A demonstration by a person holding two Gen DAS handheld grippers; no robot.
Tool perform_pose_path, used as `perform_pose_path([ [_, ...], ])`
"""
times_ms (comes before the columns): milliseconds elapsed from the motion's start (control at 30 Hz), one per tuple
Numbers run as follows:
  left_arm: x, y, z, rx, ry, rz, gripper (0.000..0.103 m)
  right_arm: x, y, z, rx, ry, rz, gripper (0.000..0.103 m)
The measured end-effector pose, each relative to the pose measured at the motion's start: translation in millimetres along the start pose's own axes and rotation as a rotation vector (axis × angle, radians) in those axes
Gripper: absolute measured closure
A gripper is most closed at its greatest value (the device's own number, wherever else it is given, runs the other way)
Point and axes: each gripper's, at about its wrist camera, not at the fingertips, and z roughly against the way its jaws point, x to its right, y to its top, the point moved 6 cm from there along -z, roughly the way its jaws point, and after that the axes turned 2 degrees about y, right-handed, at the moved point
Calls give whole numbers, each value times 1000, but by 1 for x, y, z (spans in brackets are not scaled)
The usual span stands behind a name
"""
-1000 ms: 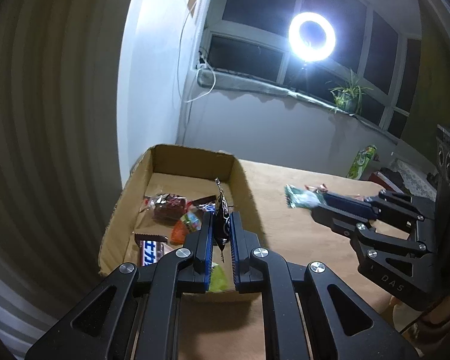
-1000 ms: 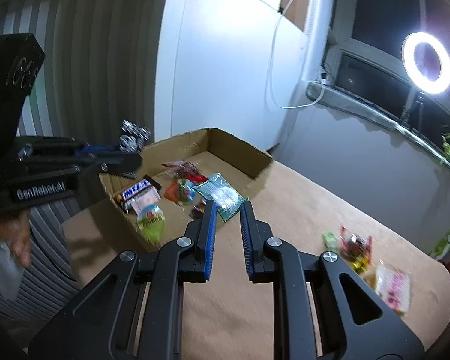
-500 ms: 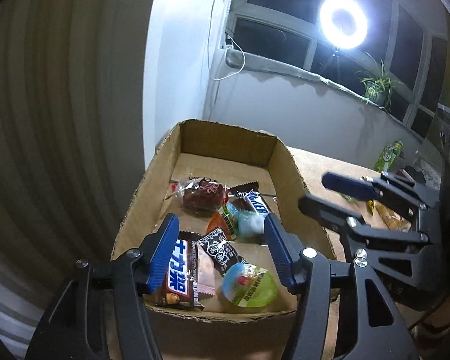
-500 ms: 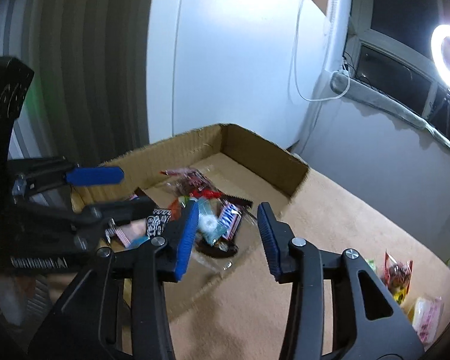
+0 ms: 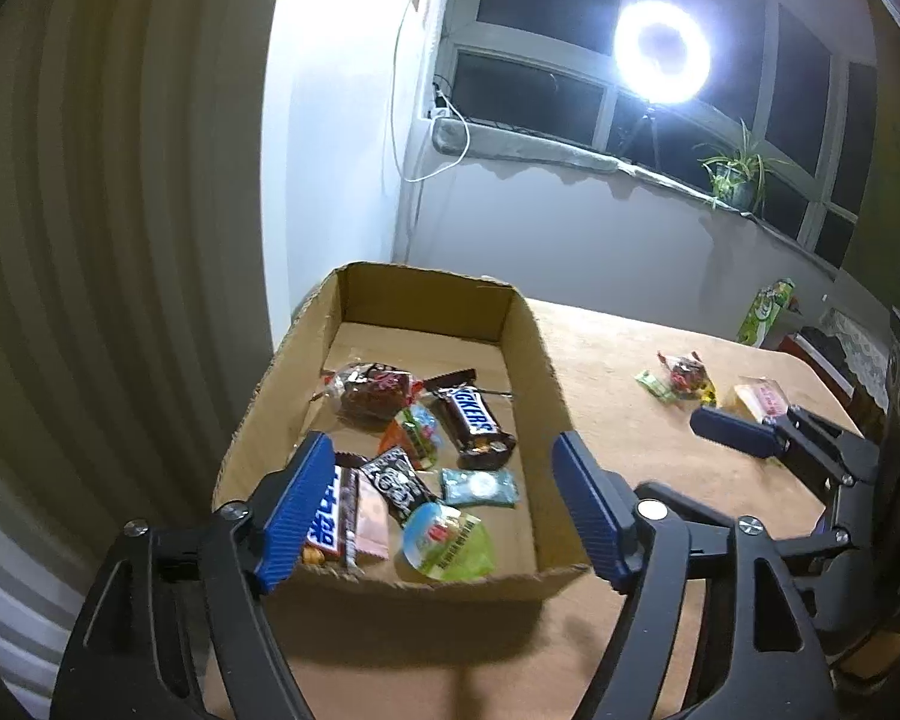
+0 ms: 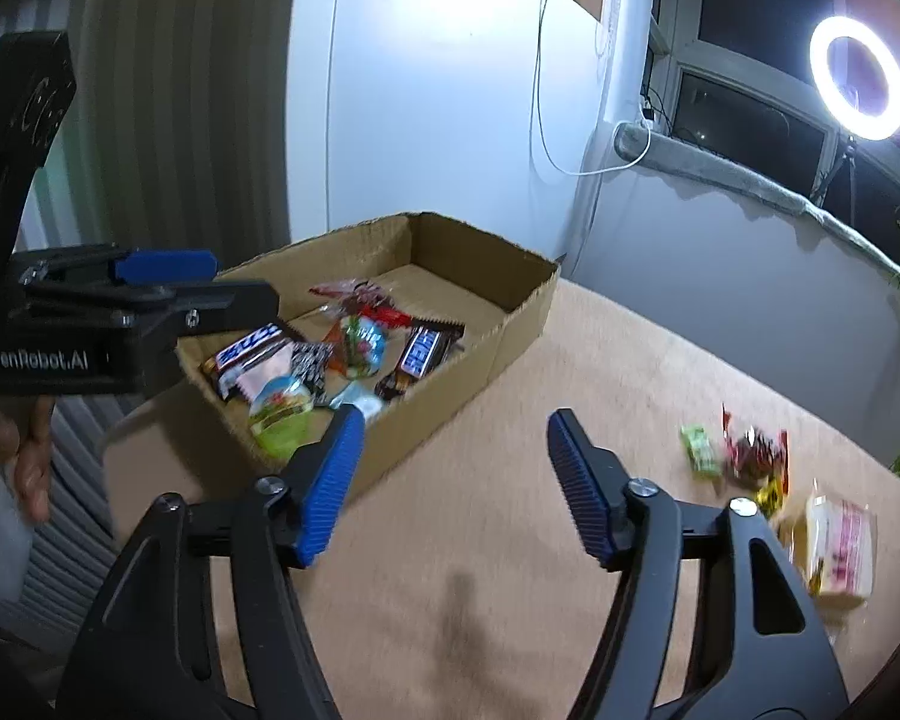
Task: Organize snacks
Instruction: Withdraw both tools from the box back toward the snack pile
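Tan surface (image 6: 510, 540), box (image 5: 528, 324) filling; both grippers' fingers have just been opening, empty. Remaining wrappers (image 6: 750, 456) look light, crinkly, slippery — pinch a sealed edge.

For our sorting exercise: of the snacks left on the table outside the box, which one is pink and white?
The pink-and-white packet, lying nearest the table's right edge; the small green packet and red-and-yellow packet lie closer to the cardboard box.
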Motion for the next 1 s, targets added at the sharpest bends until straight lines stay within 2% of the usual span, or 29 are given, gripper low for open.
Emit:
perform_pose_path([
  [167,18,-2,10,0,-15,-14,24,1,-17,19,3,-1,-15,33],
  [300,36,-2,14,-7,-32,-37,23,5,-31,34,0,-12,-21,27],
  [633,88,-1,19,-14,-67,-115,23,32,-53,59,13,-28,-75,27],
  [767,110,-3,13,-33,-85,-145,23,46,-61,65,21,-38,-105,26],
  [833,121,-4,10,-45,-98,-159,23,55,-65,68,25,-44,-124,22],
  [1000,147,-7,-4,-79,-124,-197,23,77,-74,70,32,-62,-171,21],
])
